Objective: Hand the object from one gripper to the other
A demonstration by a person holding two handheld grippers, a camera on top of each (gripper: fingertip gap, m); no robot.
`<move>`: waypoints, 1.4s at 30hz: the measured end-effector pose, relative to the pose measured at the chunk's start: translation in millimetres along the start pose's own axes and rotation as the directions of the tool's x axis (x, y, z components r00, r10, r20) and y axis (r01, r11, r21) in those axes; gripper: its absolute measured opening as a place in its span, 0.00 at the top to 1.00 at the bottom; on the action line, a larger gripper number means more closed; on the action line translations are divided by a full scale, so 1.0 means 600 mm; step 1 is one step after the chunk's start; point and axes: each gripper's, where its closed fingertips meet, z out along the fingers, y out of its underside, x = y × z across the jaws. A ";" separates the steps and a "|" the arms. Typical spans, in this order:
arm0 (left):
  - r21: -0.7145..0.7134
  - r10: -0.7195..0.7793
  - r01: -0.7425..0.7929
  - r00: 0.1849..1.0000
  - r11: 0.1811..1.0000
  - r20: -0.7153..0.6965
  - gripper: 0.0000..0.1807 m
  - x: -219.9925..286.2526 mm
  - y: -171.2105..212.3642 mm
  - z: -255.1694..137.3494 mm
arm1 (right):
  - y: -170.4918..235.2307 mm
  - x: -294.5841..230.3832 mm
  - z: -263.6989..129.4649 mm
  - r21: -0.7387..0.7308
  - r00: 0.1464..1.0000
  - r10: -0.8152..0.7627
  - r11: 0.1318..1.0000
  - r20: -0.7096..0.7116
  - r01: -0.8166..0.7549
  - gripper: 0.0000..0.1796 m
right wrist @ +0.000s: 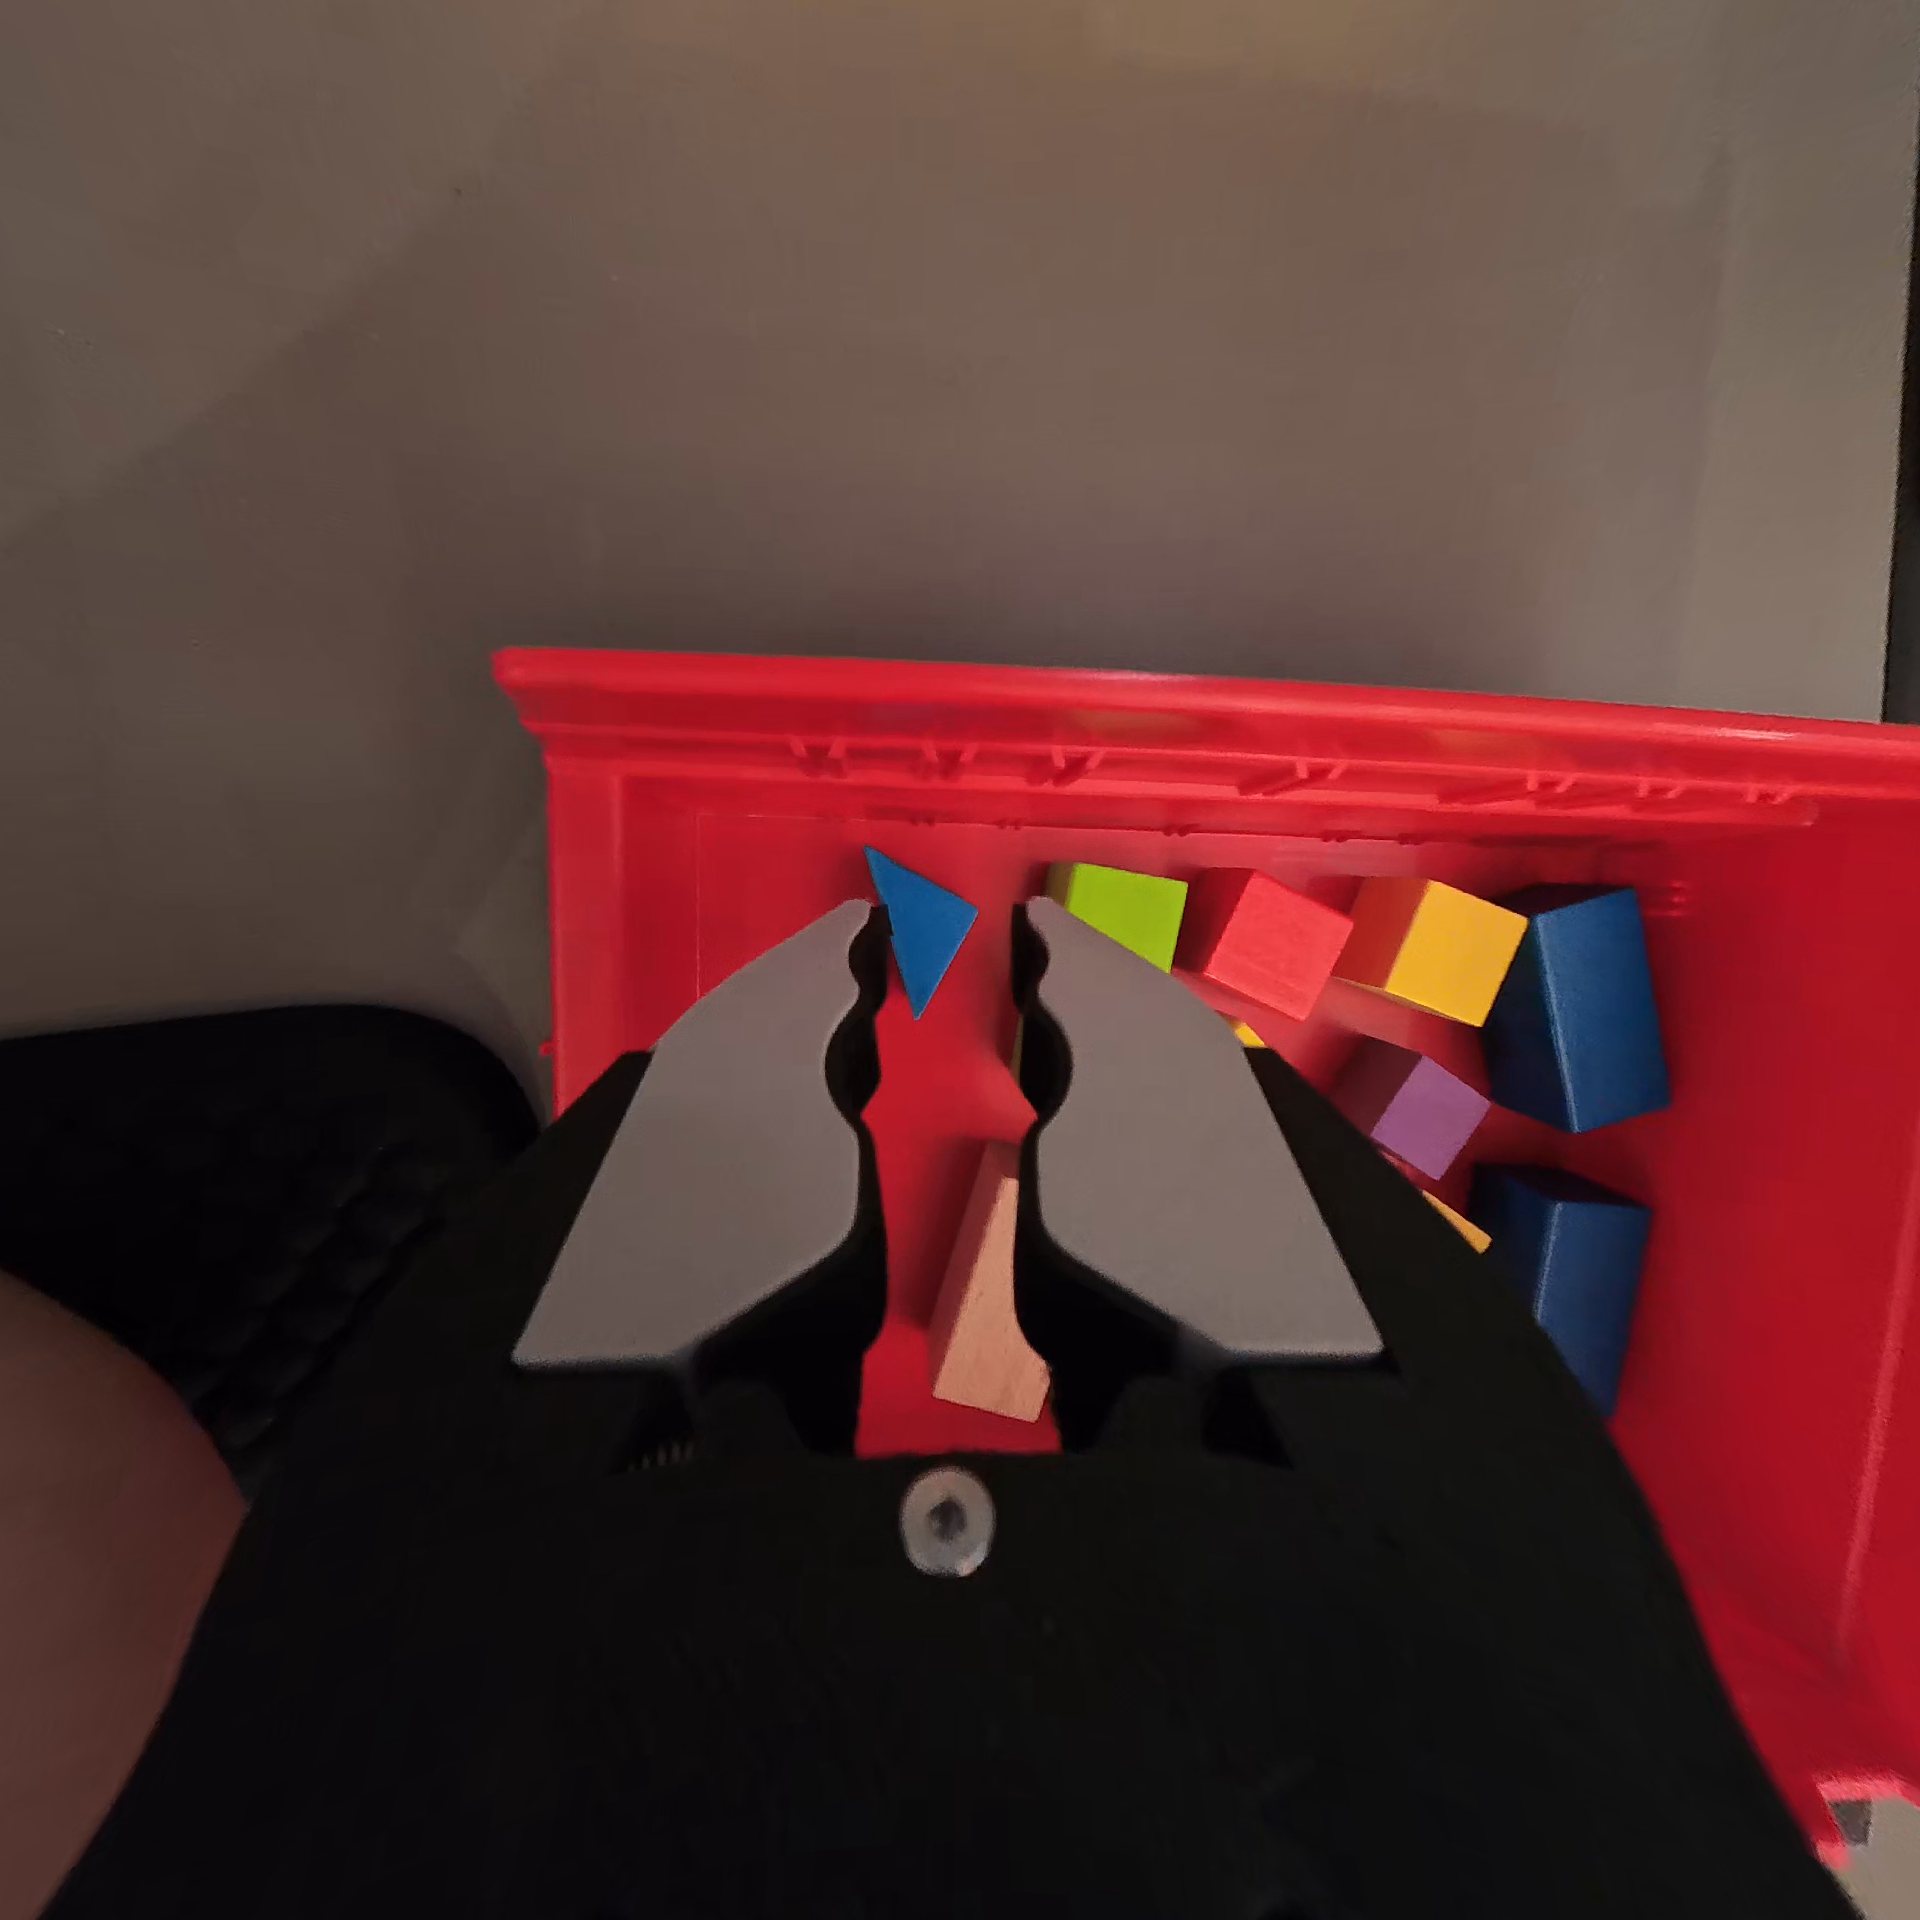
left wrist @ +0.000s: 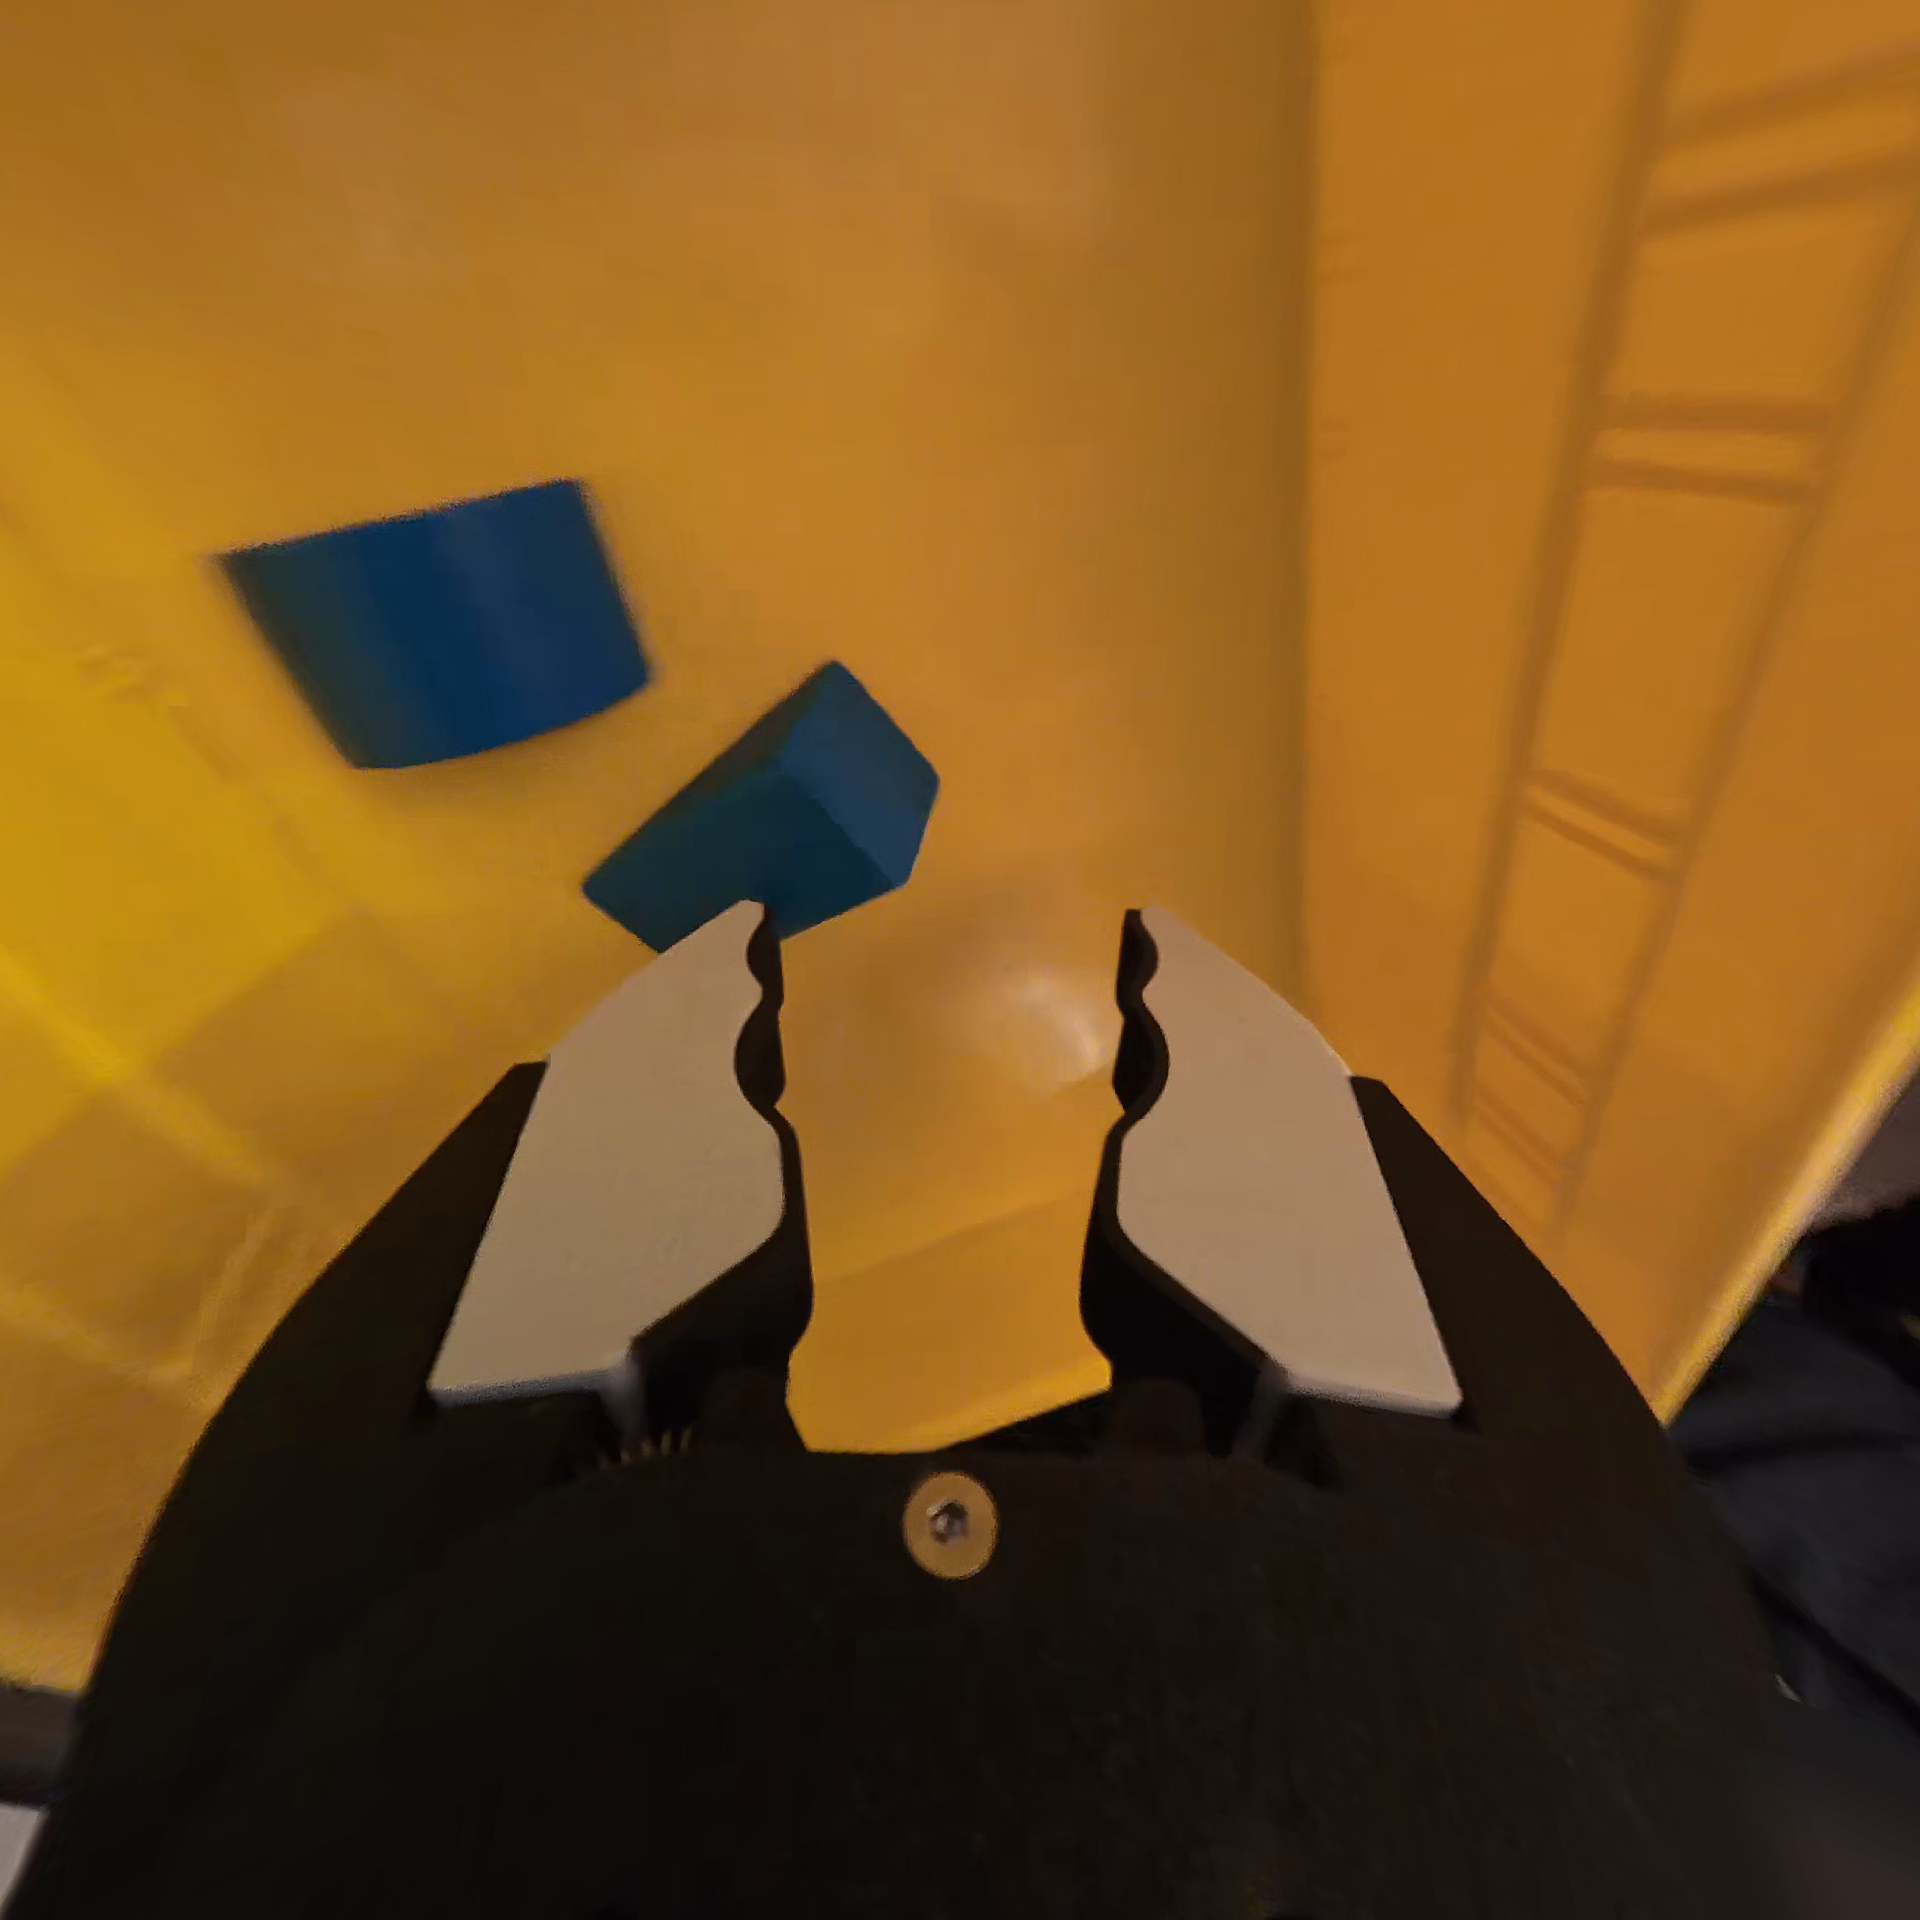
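Both pairs of jaws stand apart with nothing between them — the left gripper (left wrist: pixel 945 914) wide, the right gripper (right wrist: pixel 948 906) with a narrower gap. The left one hangs over a yellow bin (left wrist: pixel 1039 416), whose ribbed side wall rises on the right of its view. On the bin's floor lie two blue pieces: a larger curved blue block (left wrist: pixel 436 623) well to the left, and a smaller blue wedge block (left wrist: pixel 769 810) just beyond the tip of the left finger, though whether it touches cannot be told. The right gripper points into a red bin (right wrist: pixel 1143 696) set against a grey wall. In it lie two dark blue blocks (right wrist: pixel 1579 1008) at the right, a yellow-orange cube (right wrist: pixel 1444 945), a red cube (right wrist: pixel 1273 945), a lime green block (right wrist: pixel 1127 909), a purple cube (right wrist: pixel 1429 1112) and a plain wood block (right wrist: pixel 987 1309) seen through the gap. A small blue triangle (right wrist: pixel 920 920) lies on the floor just past the fingertips — not gripped.
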 end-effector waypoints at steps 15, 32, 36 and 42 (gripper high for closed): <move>-0.009 0.114 -0.114 0.990 0.993 0.082 0.67 0.001 -0.016 0.009 | 0.006 0.000 0.005 -0.014 1.000 0.005 1.000 0.010 -0.005 0.87; 0.113 0.182 -0.173 0.981 0.978 -0.069 0.81 0.015 -0.010 -0.044 | -0.006 0.016 -0.002 -0.022 0.997 -0.020 1.000 -0.069 0.018 0.87; 0.358 0.381 -0.271 0.879 0.894 -0.286 0.81 0.080 0.010 -0.138 | -0.067 0.036 -0.030 0.043 0.964 -0.125 0.989 -0.235 0.139 0.87; 0.539 0.745 -0.514 0.444 0.667 -0.498 0.81 0.243 0.112 -0.227 | -0.280 -0.019 -0.064 0.333 0.851 -0.301 0.823 -0.431 0.460 0.78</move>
